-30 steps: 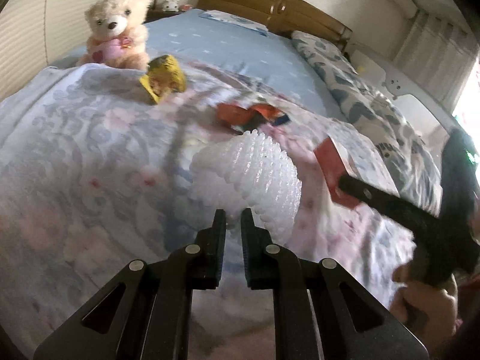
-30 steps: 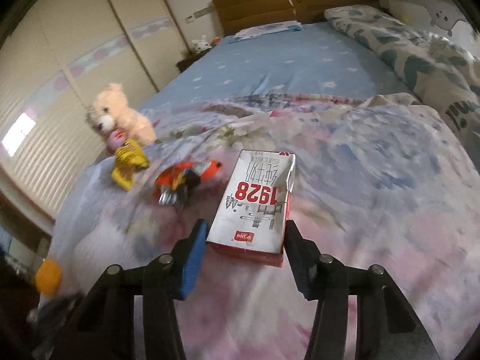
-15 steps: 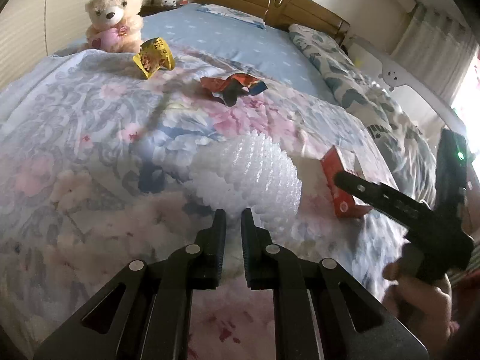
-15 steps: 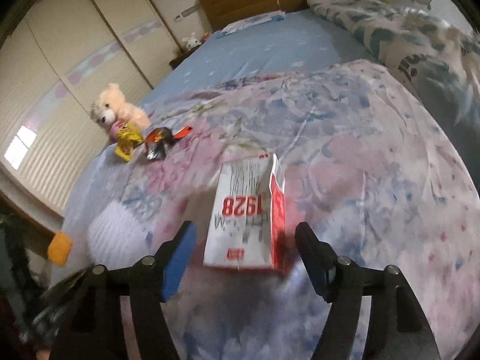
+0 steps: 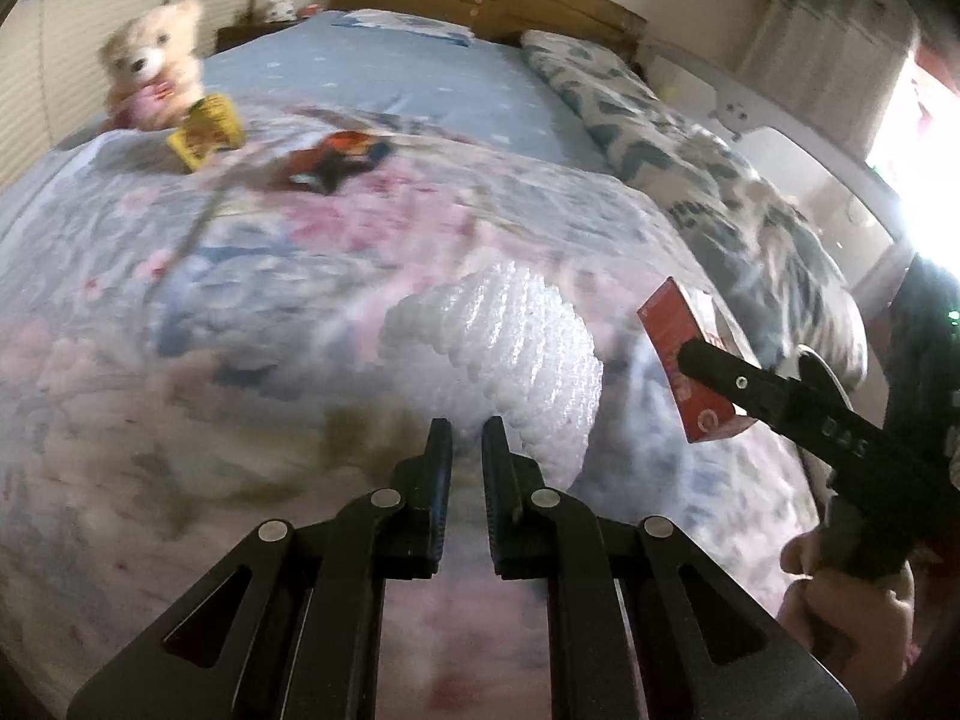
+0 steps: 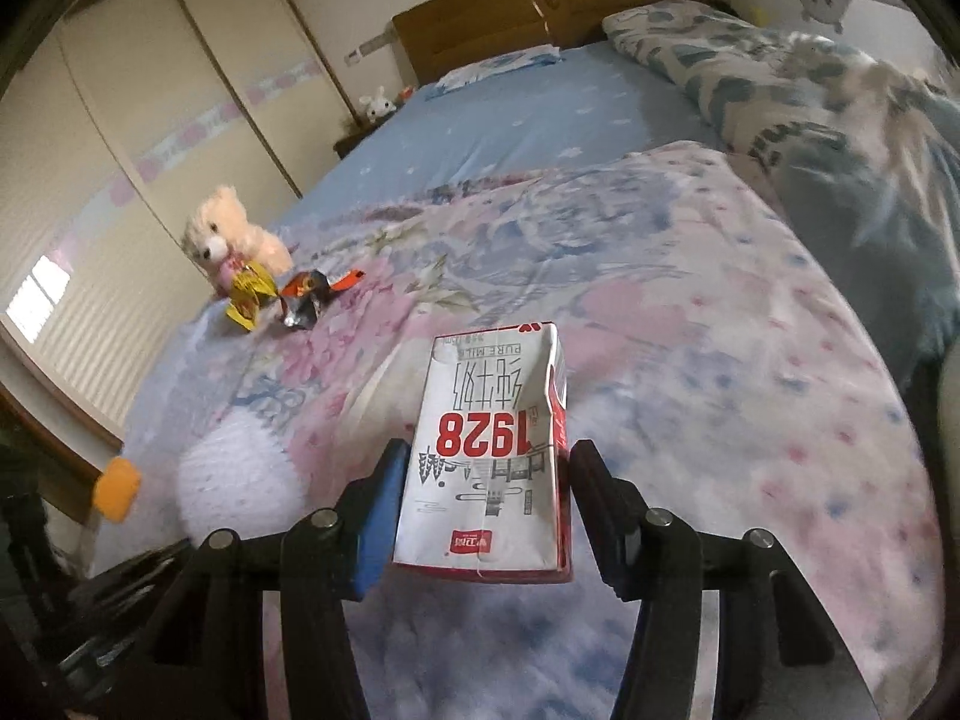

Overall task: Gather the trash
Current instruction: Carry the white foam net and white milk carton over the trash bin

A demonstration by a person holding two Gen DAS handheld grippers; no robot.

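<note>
Change since a second ago: my right gripper went from straddling the milk carton as it lay flat on the floral quilt to clamping it. The carton is now pinched across its narrow sides, both pads touching, base end toward the camera, and the left wrist view shows it tilted and lifted clear of the bedding. Half a second ago the jaws were still spread wide around it. Judgement: first piece of trash is secured; carry-off to a bin can follow, though no bin shows in either view.

My left gripper is pressed nearly together, a narrow slit between the fingers. The white foam fruit net sits just ahead of the tips; whether an edge of it is caught in the slit I cannot tell. Its position relative to the fingers matches the earlier frames.

Remaining trash, well apart from both grippers toward the far left of the quilt:
- yellow snack wrapper, touching or just in front of the teddy bear
- red-orange crumpled wrapper, just beside the yellow one

Obstacles: the path to those wrappers over the quilt looks open. The teddy bear is not trash and crowds the yellow wrapper, so a grasp there risks nudging the toy. A folded patterned duvet lies along the right, out of the way.
</note>
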